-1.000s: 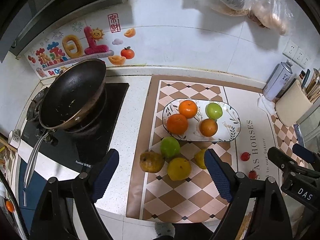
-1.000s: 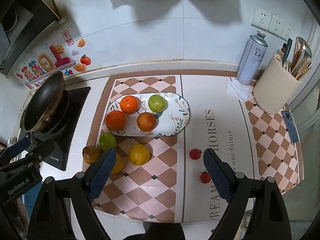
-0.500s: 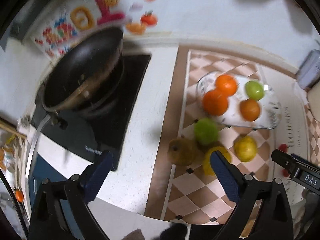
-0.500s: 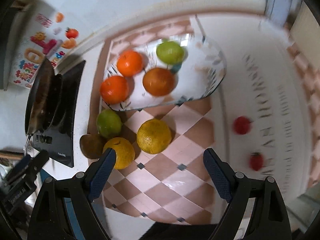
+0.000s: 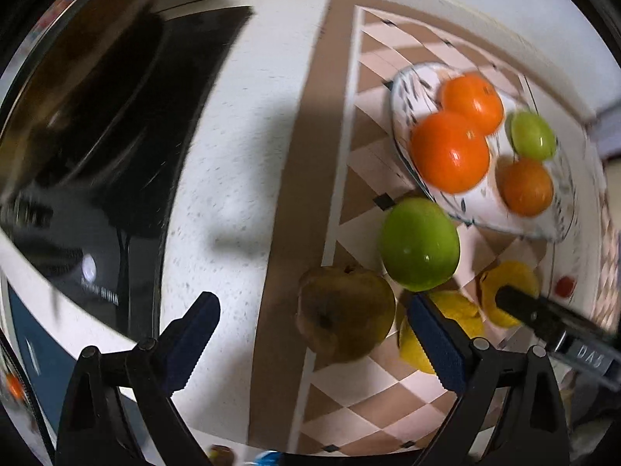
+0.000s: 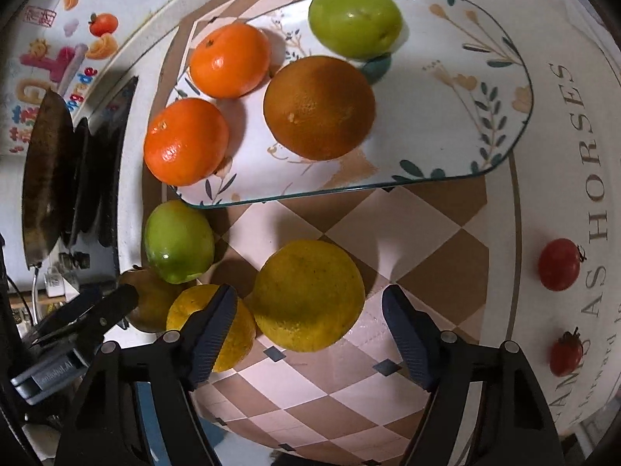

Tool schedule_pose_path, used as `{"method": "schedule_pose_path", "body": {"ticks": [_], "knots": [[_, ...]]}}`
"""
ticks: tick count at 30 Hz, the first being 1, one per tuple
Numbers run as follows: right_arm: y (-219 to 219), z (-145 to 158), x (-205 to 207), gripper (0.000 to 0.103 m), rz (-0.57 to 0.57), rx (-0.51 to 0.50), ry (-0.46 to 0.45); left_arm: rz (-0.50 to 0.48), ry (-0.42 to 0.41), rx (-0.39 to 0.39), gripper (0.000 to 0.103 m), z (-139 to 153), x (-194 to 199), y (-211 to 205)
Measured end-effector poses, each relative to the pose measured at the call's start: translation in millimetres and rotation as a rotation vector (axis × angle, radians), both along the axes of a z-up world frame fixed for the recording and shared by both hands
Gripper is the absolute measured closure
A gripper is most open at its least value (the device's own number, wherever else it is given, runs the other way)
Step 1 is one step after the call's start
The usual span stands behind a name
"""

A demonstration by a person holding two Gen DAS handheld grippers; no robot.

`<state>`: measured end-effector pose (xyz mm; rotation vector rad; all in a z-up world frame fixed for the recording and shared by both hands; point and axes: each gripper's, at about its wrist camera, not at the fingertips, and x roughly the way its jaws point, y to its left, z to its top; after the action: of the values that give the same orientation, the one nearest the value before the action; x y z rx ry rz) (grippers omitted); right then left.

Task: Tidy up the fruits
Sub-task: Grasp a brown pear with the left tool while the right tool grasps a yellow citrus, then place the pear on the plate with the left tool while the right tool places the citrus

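A floral plate (image 6: pixel 458 124) holds two oranges, a darker orange (image 6: pixel 319 108) and a green fruit (image 6: pixel 355 19). On the checked mat in front lie a green apple (image 6: pixel 178 241), a brown pear (image 5: pixel 343 312), and two yellow citrus fruits (image 6: pixel 308 295) (image 6: pixel 211 328). My right gripper (image 6: pixel 309 336) is open, its jaws on either side of the larger yellow citrus. My left gripper (image 5: pixel 314 343) is open, low over the counter, with the brown pear between its jaws nearer the right finger. The plate also shows in the left wrist view (image 5: pixel 485 209).
Two cherry tomatoes (image 6: pixel 559 265) (image 6: pixel 566 353) lie on the mat to the right. A black pan (image 5: pixel 77 89) sits on the stove at the left. The counter's front edge runs just below both grippers.
Both grippers have dropped down and forward toward the loose fruit. The right one now straddles the yellow citrus; the left one has closed in on the brown pear. Both stay open.
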<state>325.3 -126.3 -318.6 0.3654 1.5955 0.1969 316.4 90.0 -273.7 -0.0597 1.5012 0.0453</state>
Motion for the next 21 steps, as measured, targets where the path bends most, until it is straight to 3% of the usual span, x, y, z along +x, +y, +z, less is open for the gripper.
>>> {"method": "schedule_pose_path", "body": {"ticks": [2, 5, 7, 16, 21], "knots": [[5.6, -5.2, 3.3, 0.026, 0.007, -0.004, 0.012, -0.051, 0.01, 0.002, 0.005, -3.9, 0.8, -8.1], [9.6, -11.3, 4.3, 0.029, 0.015, -0.012, 0.023, -0.101, 0.029, 0.012, 0.014, -12.0, 2.0, -16.1], [13.5, -13.5, 4.5, 0.032, 0.018, -0.015, 0.027, -0.117, 0.051, 0.007, 0.028, -20.4, 2.9, -18.9], [14.9, -14.7, 5.3, 0.035, 0.027, -0.038, 0.024, -0.11, 0.076, -0.055, 0.042, -37.9, -0.5, -19.3], [16.6, -14.8, 7.0, 0.042, 0.027, -0.043, 0.007, -0.101, 0.054, -0.054, 0.042, -37.3, -1.3, -21.4]]}}
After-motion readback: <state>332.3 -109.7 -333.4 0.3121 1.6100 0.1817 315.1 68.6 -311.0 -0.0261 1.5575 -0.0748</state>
